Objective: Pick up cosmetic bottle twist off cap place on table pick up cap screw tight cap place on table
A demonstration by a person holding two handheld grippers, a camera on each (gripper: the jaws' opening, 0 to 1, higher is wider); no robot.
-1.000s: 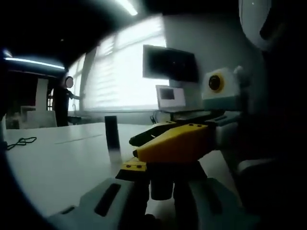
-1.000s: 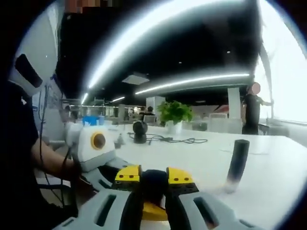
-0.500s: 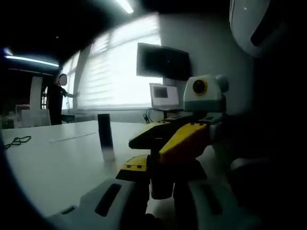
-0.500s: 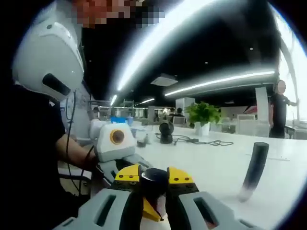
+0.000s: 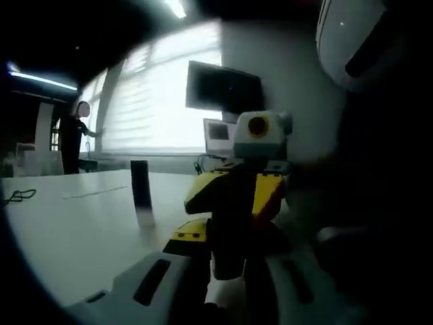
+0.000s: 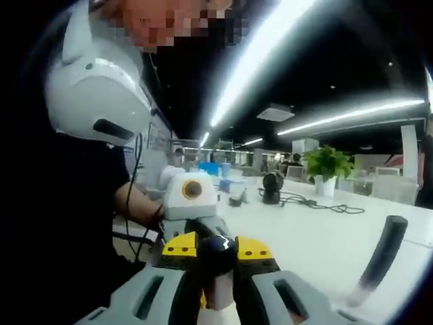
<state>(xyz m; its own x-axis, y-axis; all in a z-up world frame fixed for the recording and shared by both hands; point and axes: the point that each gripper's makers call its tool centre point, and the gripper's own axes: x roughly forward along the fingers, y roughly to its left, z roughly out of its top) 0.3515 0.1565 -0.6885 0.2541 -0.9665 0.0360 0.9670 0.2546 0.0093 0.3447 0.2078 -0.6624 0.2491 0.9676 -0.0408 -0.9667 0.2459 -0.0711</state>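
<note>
The cosmetic bottle (image 5: 226,254) is a dark, narrow cylinder pinched between the jaws of the left gripper (image 5: 218,261), standing up from them. Whether anything is inside it cannot be told. In the right gripper view its glossy black cap (image 6: 216,252) is a rounded knob, clamped between the yellow-tipped jaws of the right gripper (image 6: 216,254), with the bottle's paler body (image 6: 218,292) just below. A separate tall dark cylinder (image 5: 141,184) stands upright on the white table (image 5: 74,230), well ahead of the left gripper and to its left.
</note>
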